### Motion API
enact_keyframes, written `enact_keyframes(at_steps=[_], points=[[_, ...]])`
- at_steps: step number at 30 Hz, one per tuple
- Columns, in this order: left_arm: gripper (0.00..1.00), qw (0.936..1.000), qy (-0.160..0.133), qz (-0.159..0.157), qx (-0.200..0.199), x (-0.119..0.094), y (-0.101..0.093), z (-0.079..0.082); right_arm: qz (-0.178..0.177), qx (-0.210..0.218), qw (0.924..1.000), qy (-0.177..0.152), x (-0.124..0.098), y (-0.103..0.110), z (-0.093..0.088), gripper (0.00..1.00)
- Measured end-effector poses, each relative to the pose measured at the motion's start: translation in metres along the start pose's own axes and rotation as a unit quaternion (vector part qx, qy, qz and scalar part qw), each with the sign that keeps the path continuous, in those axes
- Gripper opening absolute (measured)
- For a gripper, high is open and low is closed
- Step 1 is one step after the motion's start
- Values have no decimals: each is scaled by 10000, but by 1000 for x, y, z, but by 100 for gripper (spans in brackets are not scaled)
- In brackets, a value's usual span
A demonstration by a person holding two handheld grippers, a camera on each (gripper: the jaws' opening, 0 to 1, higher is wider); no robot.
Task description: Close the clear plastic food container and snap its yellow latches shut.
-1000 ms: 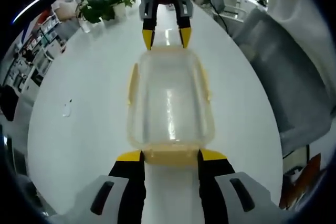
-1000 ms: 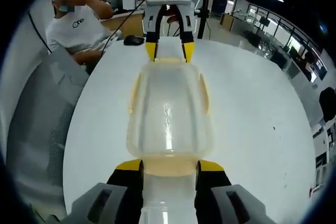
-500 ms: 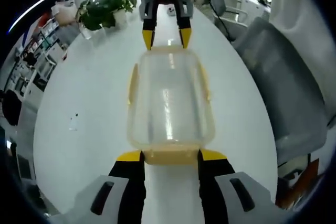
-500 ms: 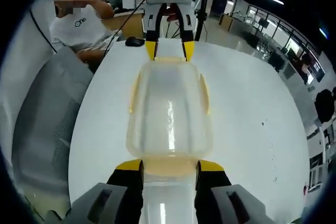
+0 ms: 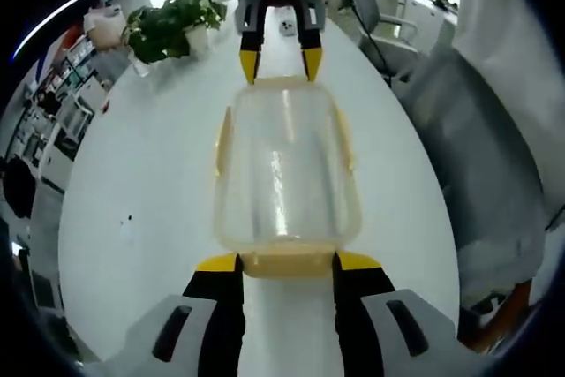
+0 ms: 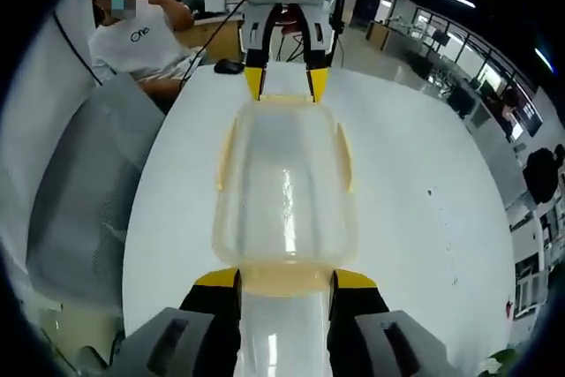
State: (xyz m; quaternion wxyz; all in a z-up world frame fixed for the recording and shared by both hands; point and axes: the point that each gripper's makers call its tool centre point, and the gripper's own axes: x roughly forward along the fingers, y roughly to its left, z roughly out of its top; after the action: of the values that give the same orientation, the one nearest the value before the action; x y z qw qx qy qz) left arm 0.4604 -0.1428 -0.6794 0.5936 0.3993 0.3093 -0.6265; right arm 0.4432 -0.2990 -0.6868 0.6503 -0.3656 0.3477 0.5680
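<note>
Clear plastic, the food container (image 5: pixel 285 169) lies lengthwise on the white worktop (image 5: pixel 141 183) between the two grippers, its lid on. In the left gripper view, the left gripper (image 5: pixel 285 262) pinches the near yellow latch (image 5: pixel 287 261) between its yellow-tipped jaws, while the right gripper (image 5: pixel 275 64) faces it from the far end, its jaws at the far latch (image 5: pixel 277 84). The right gripper view mirrors this: the right gripper's (image 6: pixel 284 278) jaws grip the latch (image 6: pixel 284 280) nearest them. Side latches (image 5: pixel 222 140) lie flat along the long walls. A potted plant (image 5: pixel 172 19) stands on the far worktop; a seated person (image 6: pixel 141 37) is beyond it.
</note>
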Motion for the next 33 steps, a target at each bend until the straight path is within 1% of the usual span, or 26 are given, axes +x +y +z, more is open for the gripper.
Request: enact_keyframes(at_steps=[3,7,14,18,20,27,33], points=[[36,10000,-7,-1,-2,4,-1,8,-10,-18,10000,33,-5,0,-8,35],[36,10000,-13,-21,38,14,-3,25,-2,-1,10000,85,-14,4,-25,35],[36,10000,-44,-4,58,28,-1,48,-34,19,9999,142,-30,3,-49,35],[36,10000,-63,-65,22,36,-3,60,-48,-9,9998,218,-34,3,-61,35],[36,9999,-48,-75,50,39,-3,63,16,64,9998,198,-36,5,-66,35],[36,9999,-87,-89,19,53,0,79,15,30,9998,213,-43,1,-85,35],[36,9999,-86,-98,0,65,2,90,25,-9,9997,250,-49,-2,-100,35]])
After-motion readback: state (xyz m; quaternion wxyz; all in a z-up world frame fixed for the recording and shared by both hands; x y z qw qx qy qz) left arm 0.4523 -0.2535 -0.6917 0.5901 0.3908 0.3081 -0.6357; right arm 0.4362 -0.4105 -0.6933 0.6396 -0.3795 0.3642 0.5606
